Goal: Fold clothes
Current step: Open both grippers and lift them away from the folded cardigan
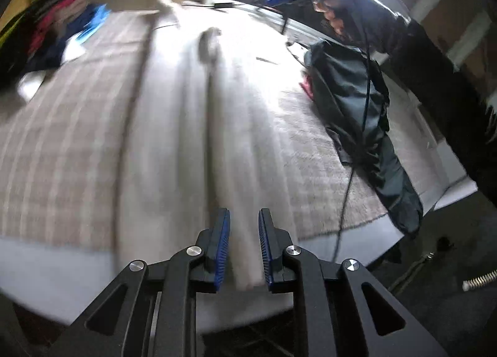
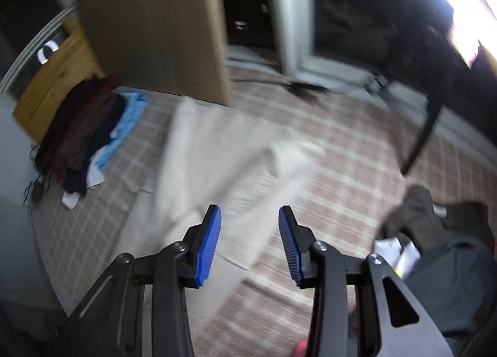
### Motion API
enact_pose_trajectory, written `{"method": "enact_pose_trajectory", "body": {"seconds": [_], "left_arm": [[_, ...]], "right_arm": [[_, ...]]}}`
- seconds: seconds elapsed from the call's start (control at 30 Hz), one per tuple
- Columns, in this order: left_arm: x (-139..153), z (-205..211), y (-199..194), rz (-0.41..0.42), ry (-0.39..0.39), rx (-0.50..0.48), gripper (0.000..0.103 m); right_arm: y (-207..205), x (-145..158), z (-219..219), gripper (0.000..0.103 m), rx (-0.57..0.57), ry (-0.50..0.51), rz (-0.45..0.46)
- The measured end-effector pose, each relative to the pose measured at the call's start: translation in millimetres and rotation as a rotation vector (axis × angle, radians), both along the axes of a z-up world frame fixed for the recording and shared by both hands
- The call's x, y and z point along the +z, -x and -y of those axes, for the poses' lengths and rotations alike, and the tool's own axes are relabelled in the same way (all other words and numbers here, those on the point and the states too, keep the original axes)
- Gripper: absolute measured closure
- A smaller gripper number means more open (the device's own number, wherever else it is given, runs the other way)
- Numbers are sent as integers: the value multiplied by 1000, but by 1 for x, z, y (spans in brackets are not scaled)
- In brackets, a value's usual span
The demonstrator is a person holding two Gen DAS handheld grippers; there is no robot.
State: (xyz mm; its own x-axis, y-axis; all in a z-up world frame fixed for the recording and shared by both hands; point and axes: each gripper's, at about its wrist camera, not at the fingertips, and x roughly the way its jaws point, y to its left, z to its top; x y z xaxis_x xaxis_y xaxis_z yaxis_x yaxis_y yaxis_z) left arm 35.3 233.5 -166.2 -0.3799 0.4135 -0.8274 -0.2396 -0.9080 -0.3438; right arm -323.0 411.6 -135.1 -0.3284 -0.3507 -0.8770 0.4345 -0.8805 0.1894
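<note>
A cream garment (image 1: 174, 108) lies stretched lengthwise on the checked bed cover (image 1: 62, 139), with long folds running away from me. My left gripper (image 1: 244, 212) holds its near edge: the cloth fills the narrow gap between the blue pads. In the right wrist view the same cream garment (image 2: 217, 155) lies crumpled and blurred on the checked cover (image 2: 341, 170). My right gripper (image 2: 250, 211) hangs above it, its jaws apart and nothing between the pads.
A pile of dark, red and blue clothes (image 1: 56, 30) (image 2: 80, 133) lies at the far left of the bed. A dark green garment (image 1: 351, 102) and a thin cable (image 1: 344, 195) lie on the right. A person in dark clothes (image 1: 435, 77) stands beside the bed. A tan board (image 2: 155, 21) stands behind.
</note>
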Motion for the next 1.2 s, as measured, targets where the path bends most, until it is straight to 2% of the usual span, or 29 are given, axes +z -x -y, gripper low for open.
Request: {"method": "enact_pose_trajectory", "body": {"seconds": [0.07, 0.13, 0.27, 0.37, 0.43, 0.57, 0.67, 0.77, 0.87, 1.0, 1.13, 1.2], "left_arm": [[-15, -13, 14, 27, 12, -45, 86], [-33, -23, 24, 65, 57, -73, 86], [-36, -19, 29, 82, 33, -68, 85], [-36, -21, 29, 96, 49, -66, 85], [-35, -25, 29, 99, 68, -75, 85], [-29, -25, 29, 109, 64, -80, 85], [-10, -14, 29, 75, 52, -53, 85], [4, 2, 32, 28, 87, -2, 83], [-7, 15, 37, 50, 127, 28, 83], [-28, 21, 39, 102, 162, 41, 83], [-35, 25, 37, 110, 144, 49, 83], [-36, 28, 37, 112, 129, 53, 82]], "right_arm": [[5, -13, 1, 65, -3, -10, 16], [10, -28, 12, 65, 18, -30, 9], [34, -64, 46, 65, 72, -73, 10], [47, -89, 71, 61, 115, -29, 48], [44, -78, 74, 61, 150, -28, 3], [39, -41, 26, 61, 78, 84, -46], [31, -28, 9, 61, 79, 106, -50], [34, -26, 24, 61, 116, 167, -23], [47, -35, 61, 61, 158, 200, 0], [72, -62, 111, 61, 193, 263, 108], [78, -83, 138, 61, 214, 235, 144], [80, -92, 141, 62, 208, 257, 167]]}}
